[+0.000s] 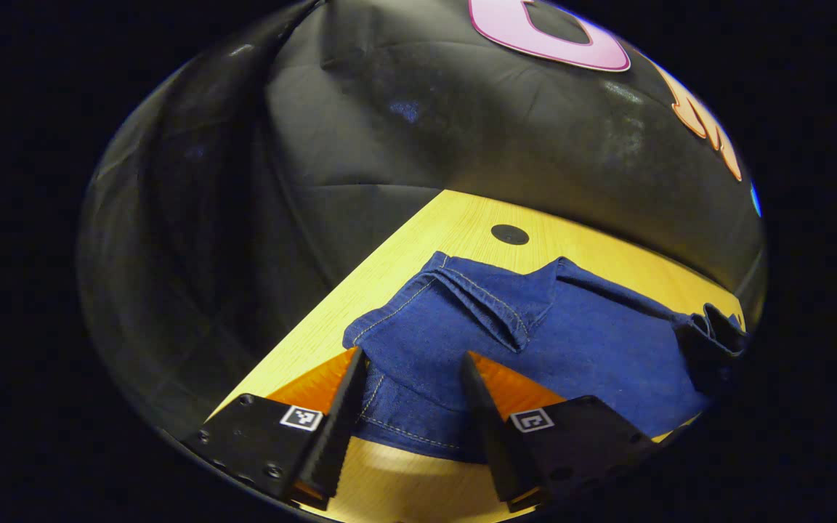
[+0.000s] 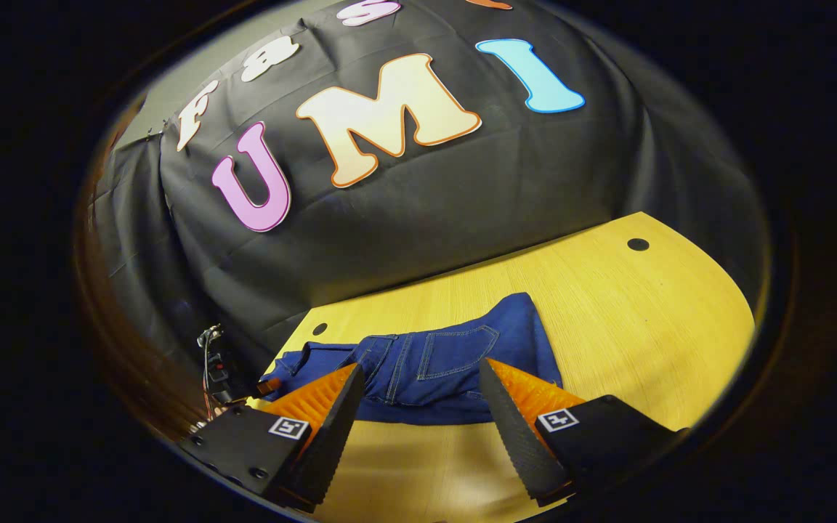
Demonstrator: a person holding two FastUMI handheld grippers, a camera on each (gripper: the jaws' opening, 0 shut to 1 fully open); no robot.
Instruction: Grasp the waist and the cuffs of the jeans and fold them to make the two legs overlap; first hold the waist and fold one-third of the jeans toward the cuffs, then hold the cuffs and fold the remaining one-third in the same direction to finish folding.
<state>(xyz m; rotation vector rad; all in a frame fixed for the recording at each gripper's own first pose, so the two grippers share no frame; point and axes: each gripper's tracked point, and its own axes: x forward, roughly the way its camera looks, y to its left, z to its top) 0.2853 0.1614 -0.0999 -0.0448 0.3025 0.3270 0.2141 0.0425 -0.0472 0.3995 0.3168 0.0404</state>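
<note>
Blue jeans (image 1: 578,349) lie folded in a compact stack on the yellow wooden table (image 1: 418,240). In the left gripper view a stitched hem (image 1: 476,298) lies folded over on top, and a darker bunched end (image 1: 713,334) rises at the far right. My left gripper (image 1: 411,359) is open, its fingers straddling the near edge of the denim without pressing on it. In the right gripper view the jeans (image 2: 455,356) show a back pocket facing up. My right gripper (image 2: 422,367) is open just in front of their near edge, holding nothing.
The table (image 2: 644,327) has round dark holes (image 2: 638,244) (image 2: 319,328) (image 1: 509,234) near its back edge. Bare wood stretches to the right of the jeans in the right gripper view. A small object with wires (image 2: 213,367) sits past the table's left edge.
</note>
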